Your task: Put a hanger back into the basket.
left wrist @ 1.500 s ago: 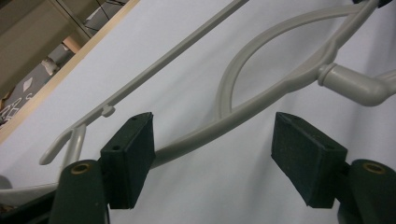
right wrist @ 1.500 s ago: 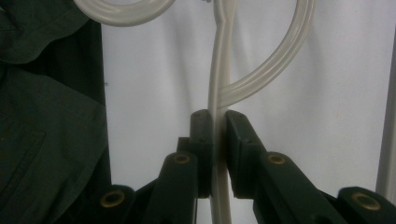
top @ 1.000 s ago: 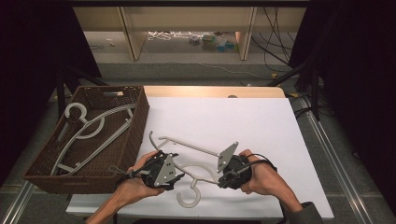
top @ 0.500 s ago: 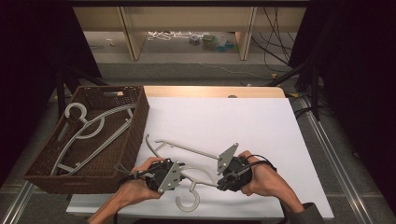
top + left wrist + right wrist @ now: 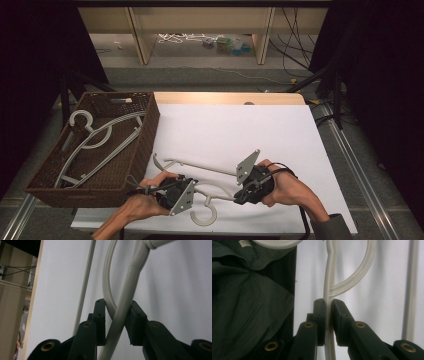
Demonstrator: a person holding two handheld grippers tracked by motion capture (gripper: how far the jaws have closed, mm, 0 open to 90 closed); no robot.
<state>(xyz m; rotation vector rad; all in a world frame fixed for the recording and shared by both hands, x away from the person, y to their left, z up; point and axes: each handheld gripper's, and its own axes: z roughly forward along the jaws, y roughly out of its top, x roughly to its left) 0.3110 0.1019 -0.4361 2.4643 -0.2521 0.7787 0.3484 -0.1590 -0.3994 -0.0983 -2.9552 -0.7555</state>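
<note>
A pale grey plastic hanger (image 5: 200,165) lies at the near edge of the white table (image 5: 235,130), its hook (image 5: 204,216) pointing toward me. My left gripper (image 5: 194,187) holds it from the left. Its jaws have just been closing, and in the left gripper view (image 5: 116,312) the pads press on two crossing bars of the hanger (image 5: 130,285). My right gripper (image 5: 237,196) holds it from the right. In the right gripper view (image 5: 327,307) that gripper is shut on a thin bar of the hanger (image 5: 329,272), just below the curved neck.
A dark wicker basket (image 5: 145,145) stands at the table's left with several more hangers (image 5: 100,135) in it. A person's dark sleeve (image 5: 249,297) hangs close by the right gripper. Beyond the table are shelves and cables on the floor.
The left gripper's jaws have closed onto the hanger's bars. Both hands and the hanger have stayed nearly in place.
</note>
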